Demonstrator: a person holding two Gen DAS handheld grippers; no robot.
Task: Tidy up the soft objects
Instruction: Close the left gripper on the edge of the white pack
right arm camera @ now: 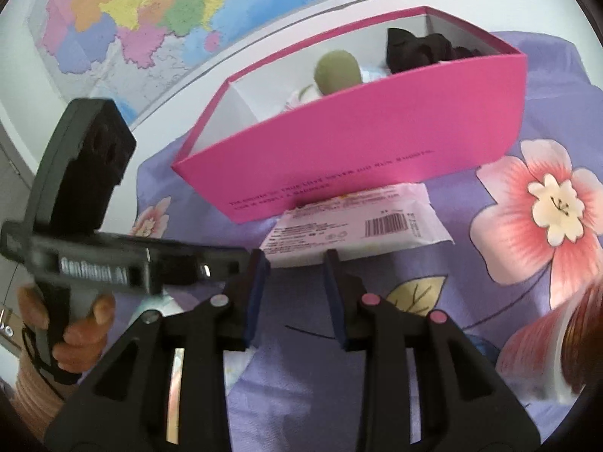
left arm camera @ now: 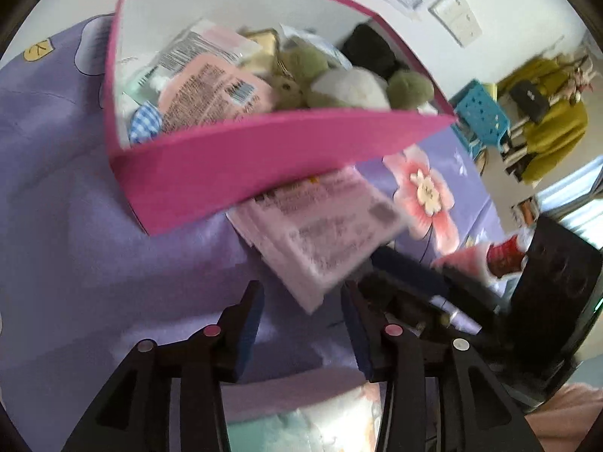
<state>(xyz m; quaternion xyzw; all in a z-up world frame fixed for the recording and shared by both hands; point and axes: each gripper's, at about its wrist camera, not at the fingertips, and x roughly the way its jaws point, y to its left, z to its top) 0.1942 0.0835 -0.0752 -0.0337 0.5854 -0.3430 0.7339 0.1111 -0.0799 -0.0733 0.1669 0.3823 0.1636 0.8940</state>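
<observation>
A pink box (left arm camera: 264, 154) sits on the purple bed sheet, holding green and white plush toys (left arm camera: 350, 86), a black fabric item (left arm camera: 369, 51) and several pink and white packets (left arm camera: 211, 86). A flat pink-white tissue pack (left arm camera: 320, 229) lies in front of the box. Its near corner reaches between the fingers of my left gripper (left arm camera: 303, 293), which is open and does not press on it. In the right wrist view the pack (right arm camera: 358, 229) lies against the box (right arm camera: 358, 132). My right gripper (right arm camera: 296, 260) is open, with its tips at the pack's near edge.
A hand (right arm camera: 83, 320) holds the left gripper's black body (right arm camera: 83, 196) at the left of the right wrist view. A map (right arm camera: 169, 11) covers the wall behind the box. A turquoise crate (left arm camera: 482, 113) and a chair with yellow clothing (left arm camera: 542, 128) stand beyond the bed.
</observation>
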